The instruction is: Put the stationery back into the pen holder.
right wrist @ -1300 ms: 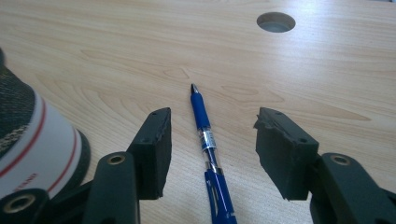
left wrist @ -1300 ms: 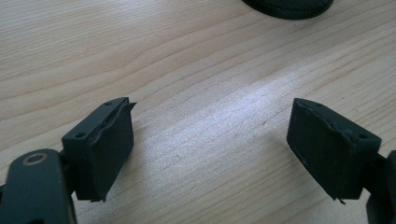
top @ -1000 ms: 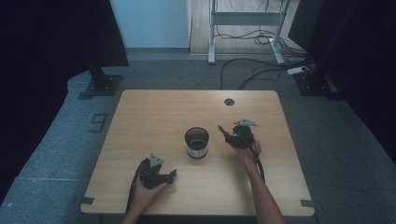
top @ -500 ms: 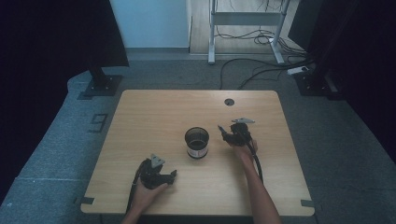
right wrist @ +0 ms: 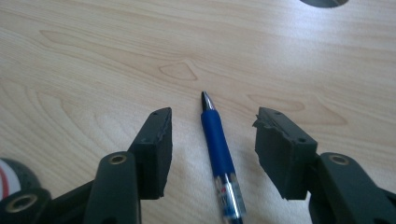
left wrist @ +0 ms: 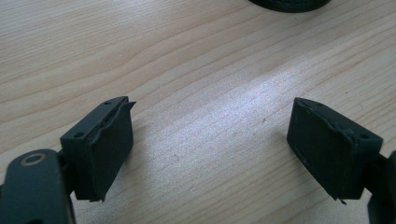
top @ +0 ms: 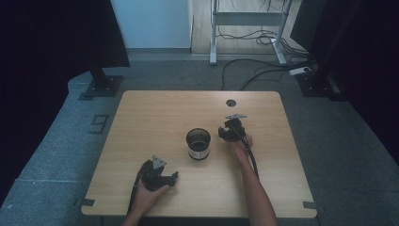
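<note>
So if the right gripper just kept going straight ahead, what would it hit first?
Probably the pen: it lies on the table between the right gripper's open jaws. Past its tip there is bare wood.

A light wooden bench (top: 155,117) stands on grey carpet (top: 56,155); black curtains (top: 56,33) flank a pale wall (top: 150,23), and cables (top: 254,66) trail behind.

High view: above, looking down on whole table (top: 141,117). Both gripper views: close, low over same tabletop.
</note>
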Demonstrator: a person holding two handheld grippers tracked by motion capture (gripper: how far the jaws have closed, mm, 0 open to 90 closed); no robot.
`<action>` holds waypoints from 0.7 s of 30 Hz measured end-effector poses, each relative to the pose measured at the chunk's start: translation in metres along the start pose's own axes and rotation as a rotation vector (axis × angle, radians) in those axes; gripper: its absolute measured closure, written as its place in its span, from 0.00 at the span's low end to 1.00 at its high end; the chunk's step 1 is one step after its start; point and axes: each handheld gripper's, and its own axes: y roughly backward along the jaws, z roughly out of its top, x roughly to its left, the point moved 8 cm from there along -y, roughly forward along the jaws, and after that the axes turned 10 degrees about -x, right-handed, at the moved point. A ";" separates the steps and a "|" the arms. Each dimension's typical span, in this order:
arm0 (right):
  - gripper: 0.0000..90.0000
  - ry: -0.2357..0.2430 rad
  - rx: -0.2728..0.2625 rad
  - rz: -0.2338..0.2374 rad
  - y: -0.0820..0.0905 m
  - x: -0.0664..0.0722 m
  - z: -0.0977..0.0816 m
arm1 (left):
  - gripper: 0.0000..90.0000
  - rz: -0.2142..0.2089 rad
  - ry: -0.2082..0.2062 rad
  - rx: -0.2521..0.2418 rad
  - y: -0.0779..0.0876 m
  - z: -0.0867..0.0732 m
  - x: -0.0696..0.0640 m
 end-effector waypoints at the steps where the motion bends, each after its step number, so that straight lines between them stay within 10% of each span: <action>1: 0.53 0.011 -0.001 -0.012 -0.001 -0.001 0.000 | 0.16 0.000 0.000 0.000 0.000 0.000 0.000; 9: 0.55 0.022 0.018 -0.034 -0.009 -0.006 -0.007 | 0.16 -0.001 -0.001 0.000 0.000 0.000 0.000; 21: 0.87 0.036 0.015 -0.016 -0.009 -0.003 -0.006 | 0.16 -0.001 -0.002 -0.001 0.000 0.000 0.000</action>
